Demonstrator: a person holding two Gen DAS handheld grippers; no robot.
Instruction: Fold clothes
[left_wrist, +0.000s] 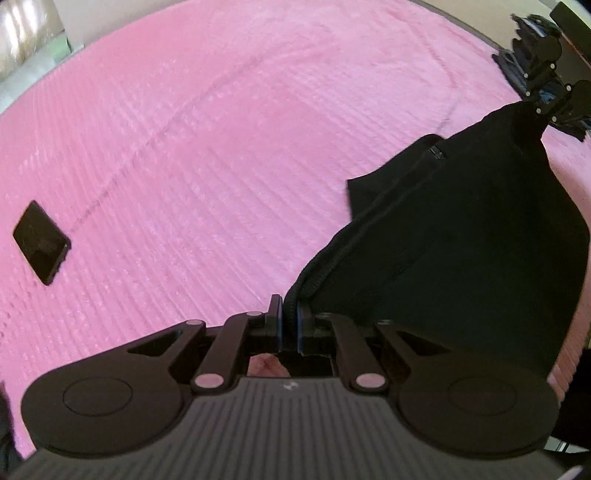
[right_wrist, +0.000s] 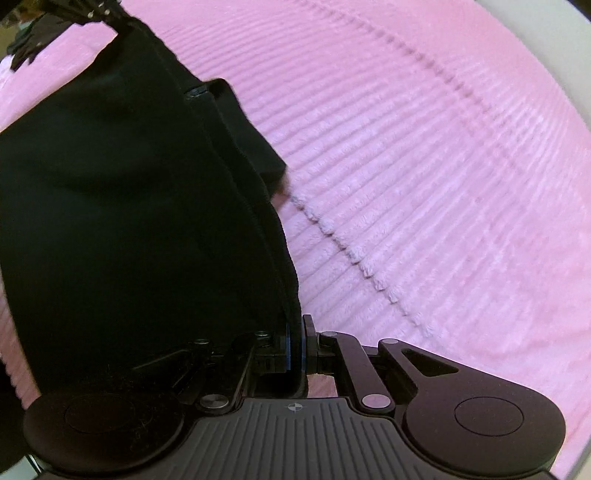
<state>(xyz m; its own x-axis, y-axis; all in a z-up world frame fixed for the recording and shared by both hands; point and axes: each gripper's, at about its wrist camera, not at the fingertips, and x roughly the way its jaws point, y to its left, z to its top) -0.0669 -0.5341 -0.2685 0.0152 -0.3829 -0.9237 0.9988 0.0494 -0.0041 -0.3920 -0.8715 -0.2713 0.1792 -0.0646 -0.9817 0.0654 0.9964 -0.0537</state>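
A black garment (left_wrist: 461, 229) hangs stretched between my two grippers above a pink ribbed blanket (left_wrist: 184, 147). My left gripper (left_wrist: 289, 314) is shut on its ribbed edge at one corner. My right gripper (left_wrist: 535, 107) shows at the upper right of the left wrist view, pinching the other corner. In the right wrist view the same black garment (right_wrist: 110, 221) fills the left half, and my right gripper (right_wrist: 295, 338) is shut on its hem. The left gripper (right_wrist: 110, 16) appears at the top left there, holding the far corner. A loose flap of the cloth (right_wrist: 255, 144) hangs toward the blanket.
A flat black rectangular object (left_wrist: 40, 242) lies on the blanket at the left. Dark clothing (left_wrist: 524, 70) sits at the far right edge of the bed, and more dark cloth (right_wrist: 33, 40) shows at the top left of the right wrist view. Pink blanket (right_wrist: 443, 184) spreads to the right.
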